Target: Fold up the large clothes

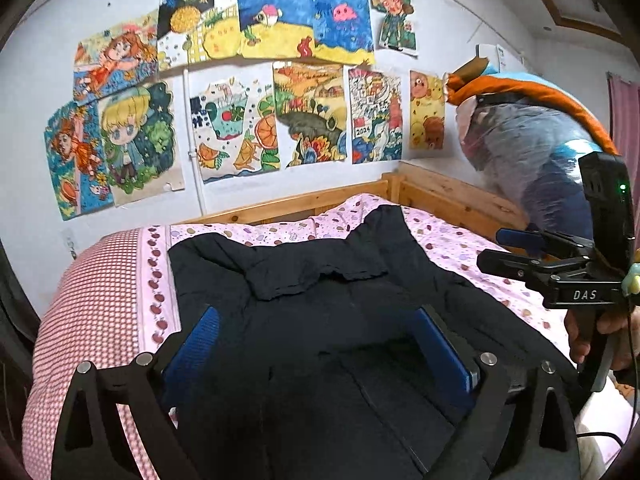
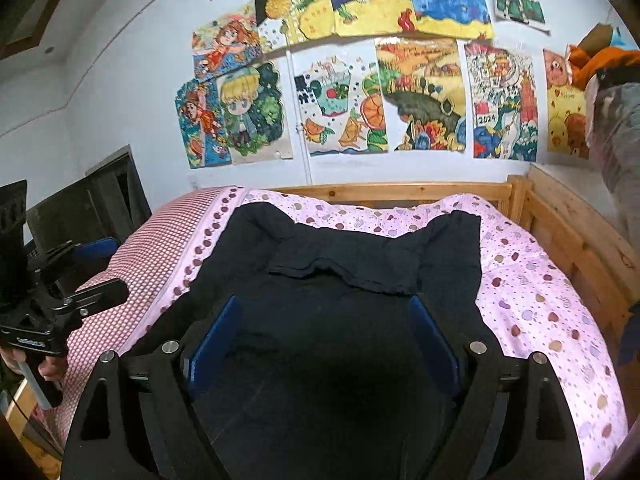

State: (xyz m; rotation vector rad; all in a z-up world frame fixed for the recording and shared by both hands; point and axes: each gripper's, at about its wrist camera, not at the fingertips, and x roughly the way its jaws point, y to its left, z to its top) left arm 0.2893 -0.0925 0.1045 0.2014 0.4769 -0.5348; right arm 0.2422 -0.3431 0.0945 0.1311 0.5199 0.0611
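Left hand-held gripper (image 1: 316, 344) nearest: jaws spread wide, nothing between pads, above garment (image 1: 320, 280). Right hand-held gripper (image 2: 324, 340) likewise agape, empty. Dark garment flat on quilt (image 2: 528, 288), mid-bed, far flap folded toward centre. Judged step: between folds, cloth let go. Next: pick fresh edge or corners of garment, both sides, for further fold. Beyond garment: bed rail (image 2: 400, 192), drawings (image 2: 420, 92).
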